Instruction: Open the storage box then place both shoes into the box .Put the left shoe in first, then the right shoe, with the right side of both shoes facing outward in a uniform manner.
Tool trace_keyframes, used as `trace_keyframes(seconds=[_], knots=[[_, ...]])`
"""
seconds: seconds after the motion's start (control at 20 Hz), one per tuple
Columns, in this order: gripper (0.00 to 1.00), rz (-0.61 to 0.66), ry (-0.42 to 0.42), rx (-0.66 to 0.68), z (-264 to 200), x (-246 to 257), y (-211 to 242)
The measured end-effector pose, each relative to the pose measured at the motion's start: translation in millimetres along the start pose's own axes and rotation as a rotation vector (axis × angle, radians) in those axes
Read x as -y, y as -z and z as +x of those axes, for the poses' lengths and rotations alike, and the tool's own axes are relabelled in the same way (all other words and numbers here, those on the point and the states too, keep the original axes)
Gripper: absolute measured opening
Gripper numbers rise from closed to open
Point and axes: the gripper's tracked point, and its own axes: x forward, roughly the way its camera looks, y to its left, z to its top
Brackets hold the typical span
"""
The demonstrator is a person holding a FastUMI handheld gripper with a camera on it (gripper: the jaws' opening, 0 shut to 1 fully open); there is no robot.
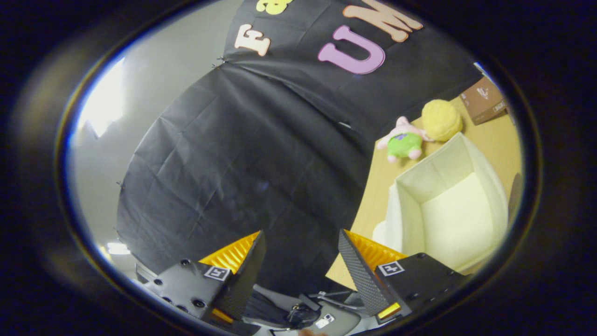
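Storage box: one, pale cream, fabric-sided, standing on the tan table with its top open and its inside bare as far as can be seen. It lies beyond the right-hand finger of the claw and off to that side, well apart from the fingertips.

Booth wall: black creased cloth, directly ahead of the claw and taking up most of what lies beyond the fingers.

Cardboard carton: one, brown, at the far end of the table past the box. It carries a small printed mark, too small to read.

Soft toys: two, near the far wall of the box. One is a round yellow plush; the other is a pink figure in green, lying just beside it.

Claw: fingers spread wide apart, nothing between them, gripping nothing. Each finger mount bears one square black-and-white marker tag.

Nothing stands between the claw and the box opening.
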Motion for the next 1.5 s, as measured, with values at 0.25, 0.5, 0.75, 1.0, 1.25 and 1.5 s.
trace_keyframes(seconds=[0.25, 0.5, 0.75, 1.0, 1.25, 1.5], knots=[[0.99, -0.081, 0.195, 0.094, -50, 74, -47], [0.99, -0.133, 0.445, 0.138, -120, 167, -73], [0.99, -0.198, 0.661, -0.010, -186, 252, -40], [0.97, -0.079, 0.729, -0.200, -213, 307, 12], [0.77, -0.067, 0.818, -0.319, -217, 359, 43], [0.42, -0.063, 0.862, -0.395, -210, 389, 45]])
